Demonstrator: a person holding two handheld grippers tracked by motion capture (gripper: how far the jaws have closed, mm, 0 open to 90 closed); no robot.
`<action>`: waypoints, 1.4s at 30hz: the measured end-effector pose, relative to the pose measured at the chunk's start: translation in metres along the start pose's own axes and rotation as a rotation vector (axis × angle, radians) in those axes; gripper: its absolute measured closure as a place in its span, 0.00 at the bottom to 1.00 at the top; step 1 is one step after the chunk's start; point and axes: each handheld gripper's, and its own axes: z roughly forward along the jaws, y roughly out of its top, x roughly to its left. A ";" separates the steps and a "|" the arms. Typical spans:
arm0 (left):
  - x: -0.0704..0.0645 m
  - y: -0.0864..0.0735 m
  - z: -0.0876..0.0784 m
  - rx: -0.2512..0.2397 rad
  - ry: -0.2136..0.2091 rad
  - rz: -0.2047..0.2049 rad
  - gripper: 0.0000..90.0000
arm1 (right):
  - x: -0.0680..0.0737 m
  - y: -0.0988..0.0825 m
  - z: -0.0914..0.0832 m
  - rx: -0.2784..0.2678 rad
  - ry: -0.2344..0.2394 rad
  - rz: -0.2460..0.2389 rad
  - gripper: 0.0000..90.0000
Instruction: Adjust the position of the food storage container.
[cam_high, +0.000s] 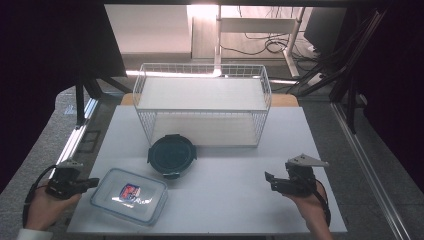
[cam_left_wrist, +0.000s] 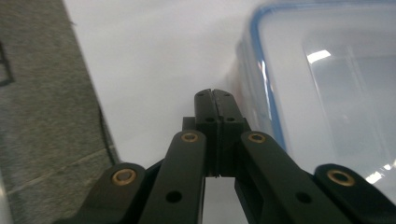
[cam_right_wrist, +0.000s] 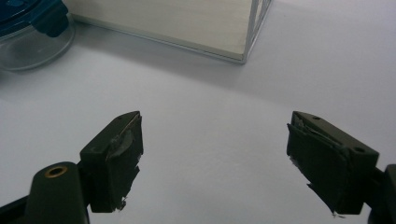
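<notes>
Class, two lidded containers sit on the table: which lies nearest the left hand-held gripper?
The rectangular clear container, right beside the left hand-held gripper. The round dark-lidded container sits farther back, by the wire rack.

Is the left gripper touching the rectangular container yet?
Cannot tell. In the high view the shut left gripper reaches the rectangular container edge; the left gripper view shows its tips beside the blurred rim, no plain contact or gap.

A white table top (cam_high: 300, 135) is seen, set on grey speckled floor (cam_high: 380, 150). Dark curtains (cam_high: 45, 60) are hung at both sides. Beyond the table, a white desk frame (cam_high: 260, 25) and loose cables (cam_high: 272, 46) are lit by a bright patch of light (cam_high: 202, 10).
</notes>
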 end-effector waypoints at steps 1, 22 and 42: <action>-0.001 -0.001 0.001 0.001 -0.003 0.005 1.00 | 0.000 0.000 0.000 0.001 0.000 0.001 0.20; -0.018 -0.012 -0.001 0.004 -0.067 0.015 1.00 | 0.000 0.000 0.000 0.000 0.002 0.000 0.20; -0.046 -0.019 0.006 0.065 -0.098 0.064 1.00 | 0.000 0.000 0.002 0.006 0.007 0.003 0.20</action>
